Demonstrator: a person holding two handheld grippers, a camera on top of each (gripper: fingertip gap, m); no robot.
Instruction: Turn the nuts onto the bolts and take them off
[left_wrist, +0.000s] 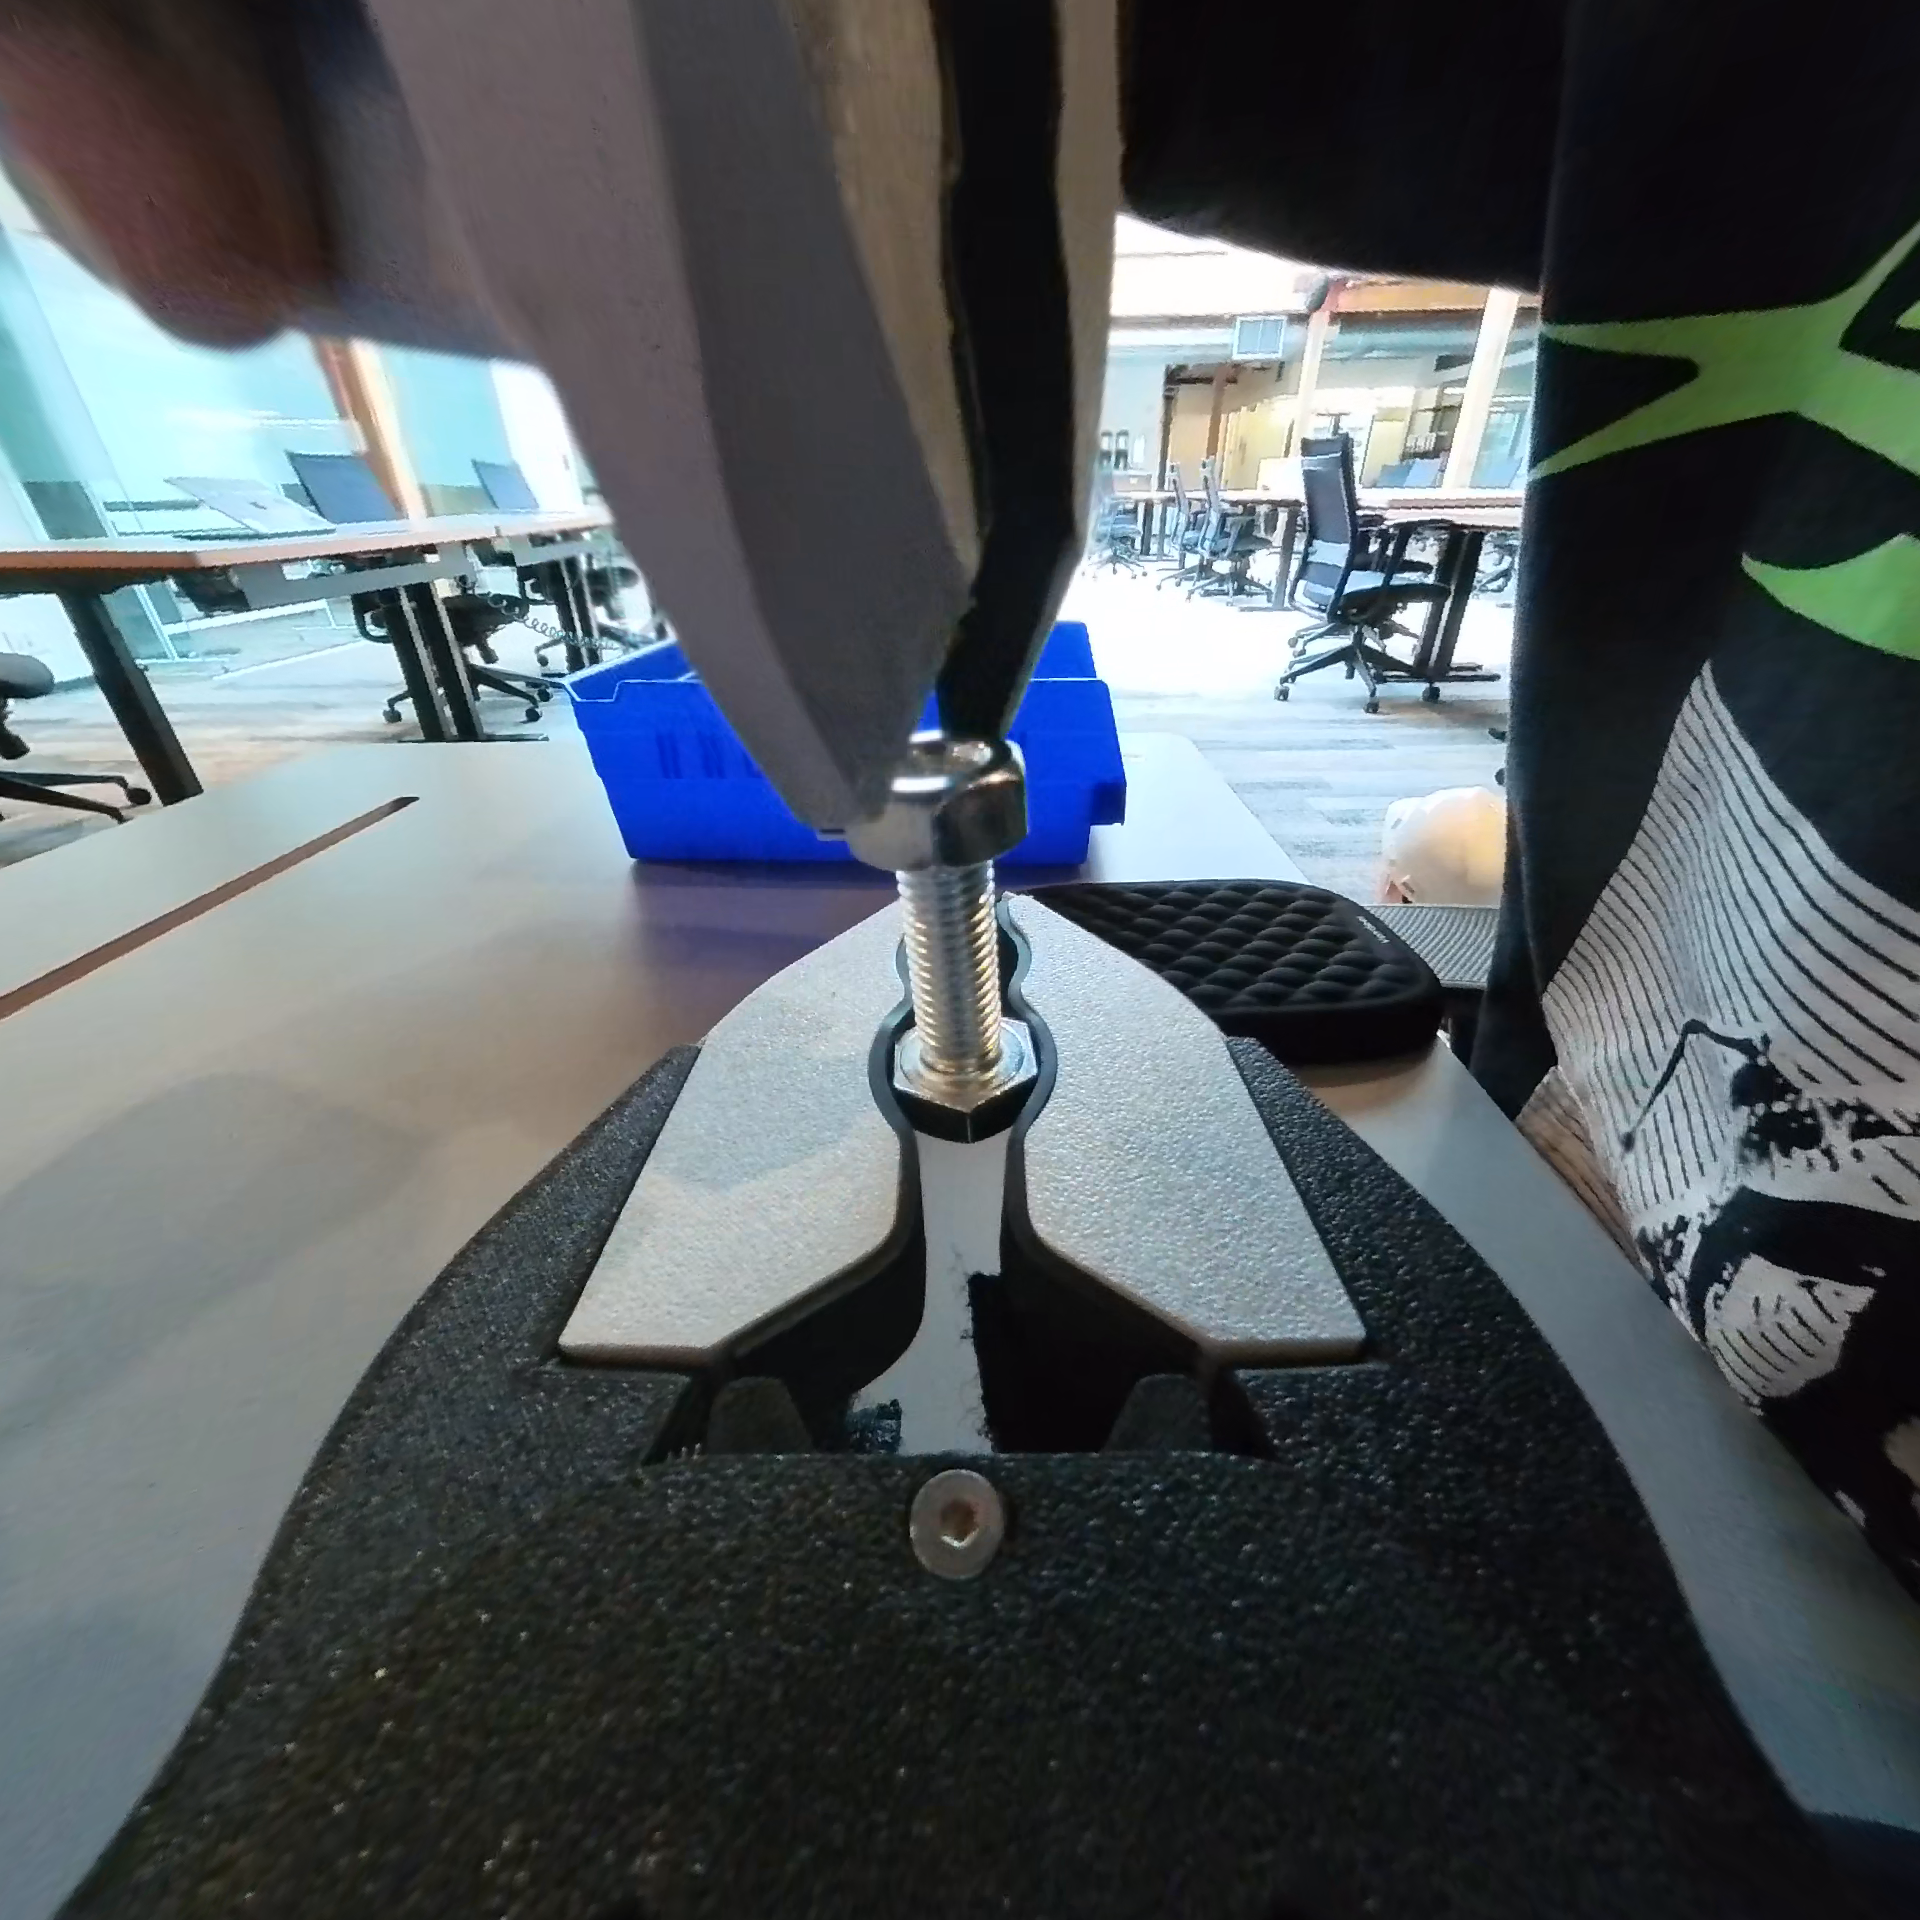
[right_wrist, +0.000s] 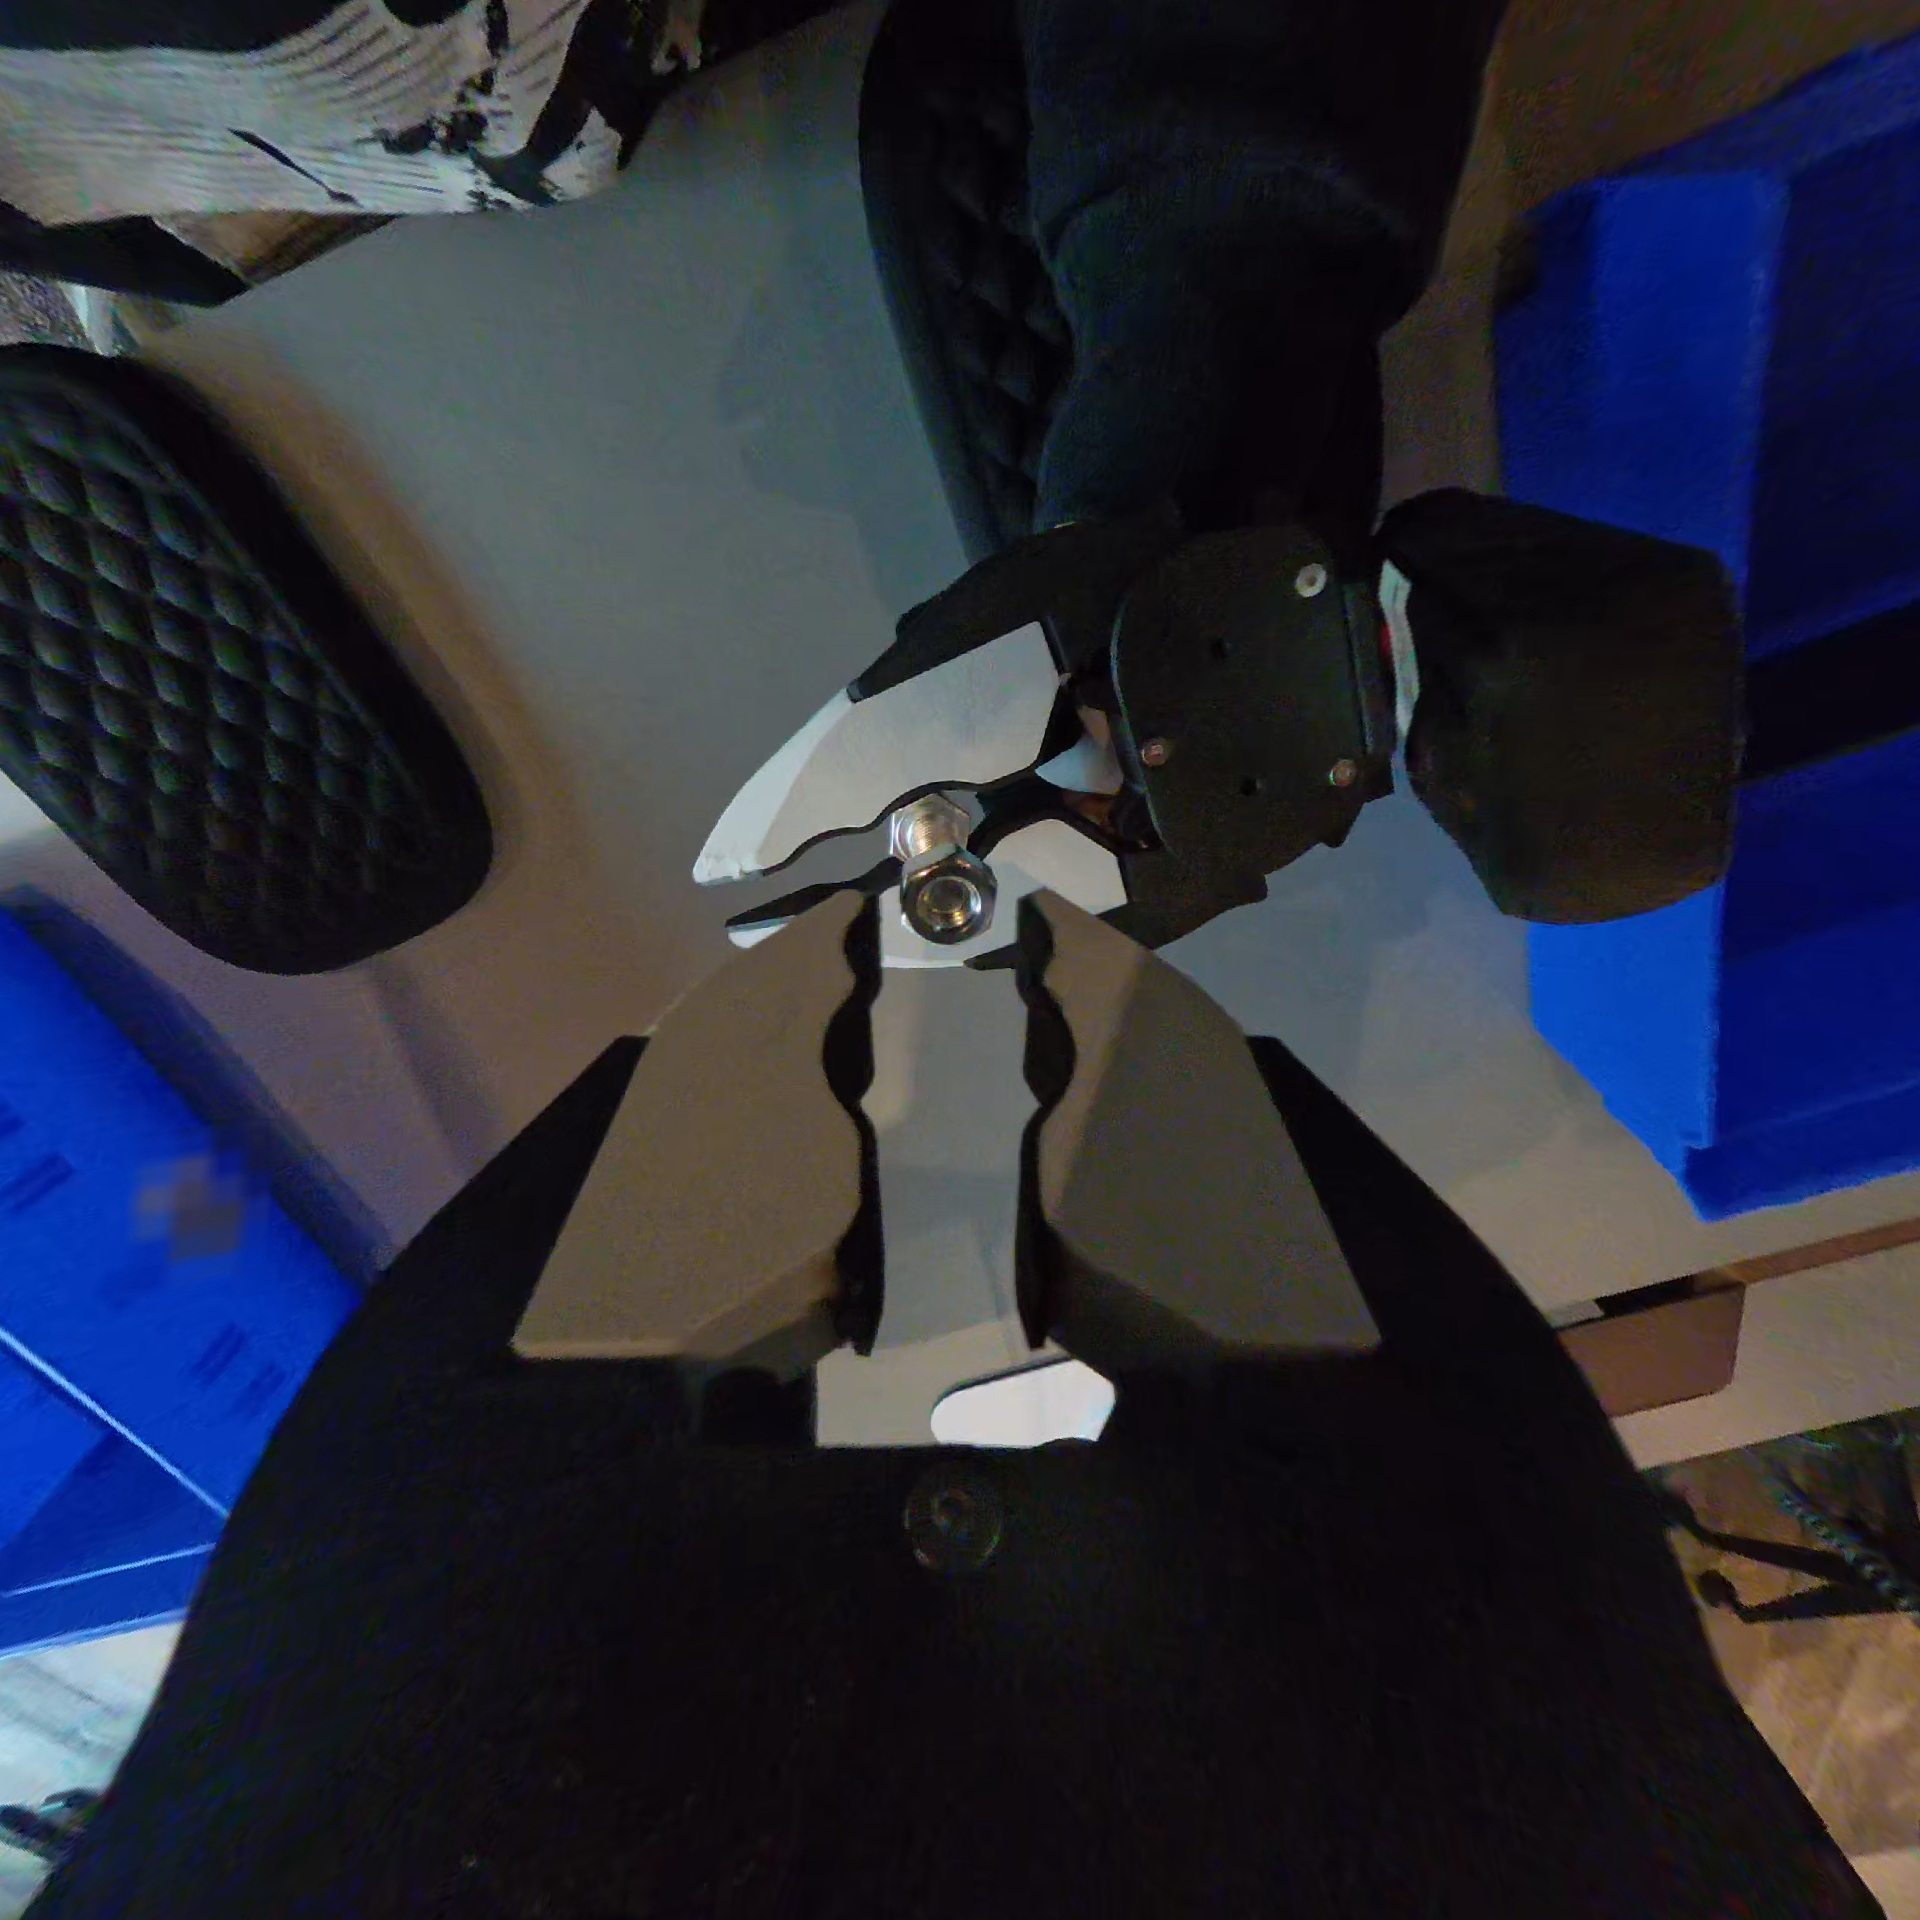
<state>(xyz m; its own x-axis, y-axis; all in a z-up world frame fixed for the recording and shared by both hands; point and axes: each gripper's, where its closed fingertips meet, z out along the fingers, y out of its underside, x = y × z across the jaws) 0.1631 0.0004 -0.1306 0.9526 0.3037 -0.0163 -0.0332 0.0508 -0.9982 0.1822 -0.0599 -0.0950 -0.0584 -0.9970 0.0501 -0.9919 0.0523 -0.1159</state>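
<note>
A silver bolt (left_wrist: 951, 966) stands upright over the grey table (left_wrist: 312, 1091). My left gripper (left_wrist: 958, 935) is shut on the bolt's hex head (left_wrist: 961, 1086), low between its grey fingers. A silver nut (left_wrist: 956, 805) sits at the top end of the thread. My right gripper (left_wrist: 951, 727) comes down from above and is shut on the nut. In the right wrist view I look straight down on the nut (right_wrist: 948, 899), held between the right gripper's (right_wrist: 945, 920) fingertips. The left gripper (right_wrist: 727, 899) reaches in from the right there, holding the bolt head (right_wrist: 925, 826).
A blue bin (left_wrist: 727, 769) stands behind the bolt; blue bins (right_wrist: 1714, 727) (right_wrist: 125, 1299) flank the work area. A black quilted pad (left_wrist: 1247, 956) lies to the right. A person's printed dark shirt (left_wrist: 1714, 831) is close on the right. My right fingertips sit around 7 cm from my left ones.
</note>
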